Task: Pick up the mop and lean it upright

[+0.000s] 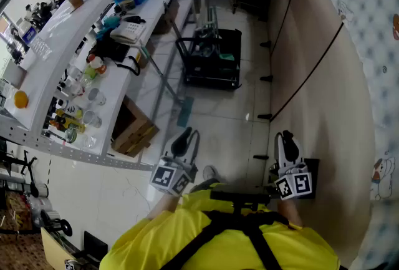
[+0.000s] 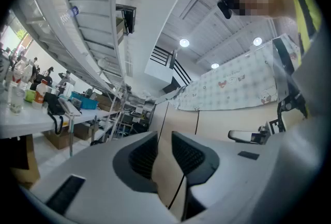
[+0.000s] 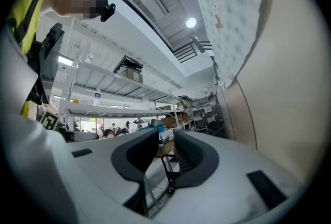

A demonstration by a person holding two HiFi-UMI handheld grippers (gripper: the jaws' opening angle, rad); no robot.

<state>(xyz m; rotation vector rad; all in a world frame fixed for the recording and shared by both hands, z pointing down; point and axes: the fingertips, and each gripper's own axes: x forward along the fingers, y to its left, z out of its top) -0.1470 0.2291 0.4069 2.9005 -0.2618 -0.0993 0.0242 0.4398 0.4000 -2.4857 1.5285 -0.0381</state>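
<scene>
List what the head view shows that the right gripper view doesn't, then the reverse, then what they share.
Head view only: the marker cube on the right gripper, a shoe, and the whole mop, its head on the floor. Right gripper view only: ceiling lights, and that gripper's jaws standing apart with nothing between them. Both: the black cart and the white shelving.

bright even indoor light from round ceiling lights [image 2: 184,42], slight glare on the white shelf [image 1: 59,22] far left. shadows soft and faint on the pale floor [image 1: 224,122]. heavy fisheye bend, black corners in both gripper views. left gripper [image 2: 164,137] and right gripper [image 3: 165,135] blur near the lens.
</scene>
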